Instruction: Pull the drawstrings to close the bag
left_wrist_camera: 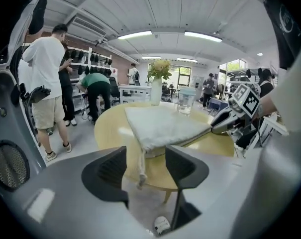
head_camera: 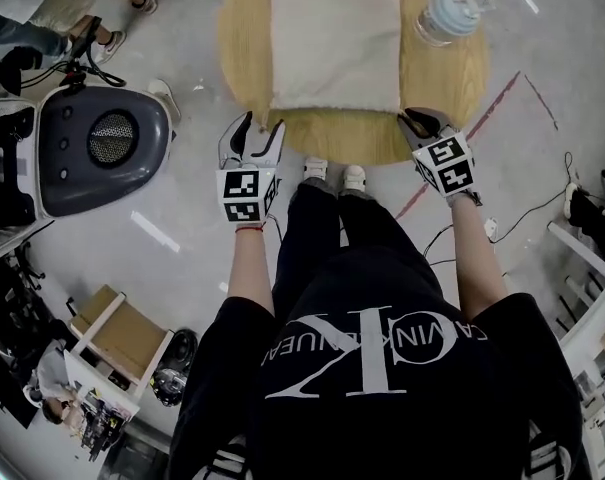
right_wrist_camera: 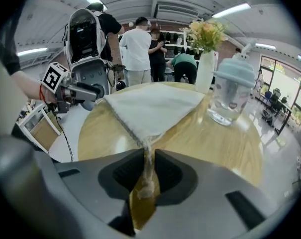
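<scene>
Cream cloth bag [head_camera: 334, 48] lies flat, mid round wooden table [head_camera: 252, 38], mouth edge toward the table's near edge, far edge toward its far side. Near-R corner of the bag is drawn out to a point, and from it the R drawstring [right_wrist_camera: 146, 188] runs straight into the R gripper [right_wrist_camera: 149, 158]. Its jaws are clenched on that cord, pads close in on both sides w/ the knotted end hanging just behind them. R gripper sits at the table's near-R edge, tips right at the bag corner. At the near-L corner the L drawstring [left_wrist_camera: 141, 166] hangs down loose over the table's near edge, knot at its end. L gripper [left_wrist_camera: 145, 152] is at the near-L edge w/ jaws spread wide: the cord dangles btw them but neither pad touches it, so released, holding nothing. In the left gripper view the bag's near edge looks a bit raised off the wood. Clear cup w/ pale blue lid [head_camera: 448, 15] stands on the table's far-R part, just beside the bag's far-R corner, not touching. White vase w/ yellow flowers [right_wrist_camera: 204, 71] stands past the bag's far edge. The person's shoes [head_camera: 332, 175] are at the table's near edge, on the grey floor. Grey rounded machine housing [head_camera: 102, 148] stands on the floor off the table's L side, well apart. Red line [head_camera: 482, 128] on the floor to the R. Several people stand in the background of both gripper views.
</scene>
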`<state>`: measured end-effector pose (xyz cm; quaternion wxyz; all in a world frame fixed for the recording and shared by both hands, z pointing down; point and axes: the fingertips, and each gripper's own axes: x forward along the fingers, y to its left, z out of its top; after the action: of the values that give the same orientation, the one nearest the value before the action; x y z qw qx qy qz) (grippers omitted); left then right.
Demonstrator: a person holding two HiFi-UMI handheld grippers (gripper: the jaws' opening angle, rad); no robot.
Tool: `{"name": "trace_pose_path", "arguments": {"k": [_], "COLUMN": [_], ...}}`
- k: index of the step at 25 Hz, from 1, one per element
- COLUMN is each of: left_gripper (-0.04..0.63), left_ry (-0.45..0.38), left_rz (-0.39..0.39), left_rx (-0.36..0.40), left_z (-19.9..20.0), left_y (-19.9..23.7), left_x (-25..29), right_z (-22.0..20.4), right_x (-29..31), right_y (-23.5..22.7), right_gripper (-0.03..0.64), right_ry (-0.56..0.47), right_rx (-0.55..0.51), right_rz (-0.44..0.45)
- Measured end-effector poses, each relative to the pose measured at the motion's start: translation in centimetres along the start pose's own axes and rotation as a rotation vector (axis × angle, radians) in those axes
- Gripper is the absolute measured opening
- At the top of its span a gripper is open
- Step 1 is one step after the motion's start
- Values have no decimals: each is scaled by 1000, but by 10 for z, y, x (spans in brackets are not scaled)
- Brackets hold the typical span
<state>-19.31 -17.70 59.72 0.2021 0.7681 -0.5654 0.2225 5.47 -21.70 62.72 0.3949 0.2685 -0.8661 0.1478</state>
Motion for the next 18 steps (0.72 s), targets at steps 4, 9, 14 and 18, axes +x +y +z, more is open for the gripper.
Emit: {"name": "trace_pose_path", "arguments": {"k": [4, 9, 14, 18], "left_gripper": [230, 194, 99, 23], "left_ry": [152, 241, 271, 290], "left_rz": [0, -23, -32, 53], "left_rx": [87, 203, 193, 217], "left_z": [-19, -33, -29, -32], "left_y": [6, 5, 1, 3], "left_x": [16, 37, 36, 21], "right_z": [-1, -5, 3, 6], "right_x": [-2, 9, 7, -4], "right_y": [1, -5, -2, 5], "right_gripper": [72, 63, 38, 26], "right_ry": [7, 29, 37, 49], "right_rx": [-30, -33, -15, -66], "right_rz": [11, 5, -5, -67]}}
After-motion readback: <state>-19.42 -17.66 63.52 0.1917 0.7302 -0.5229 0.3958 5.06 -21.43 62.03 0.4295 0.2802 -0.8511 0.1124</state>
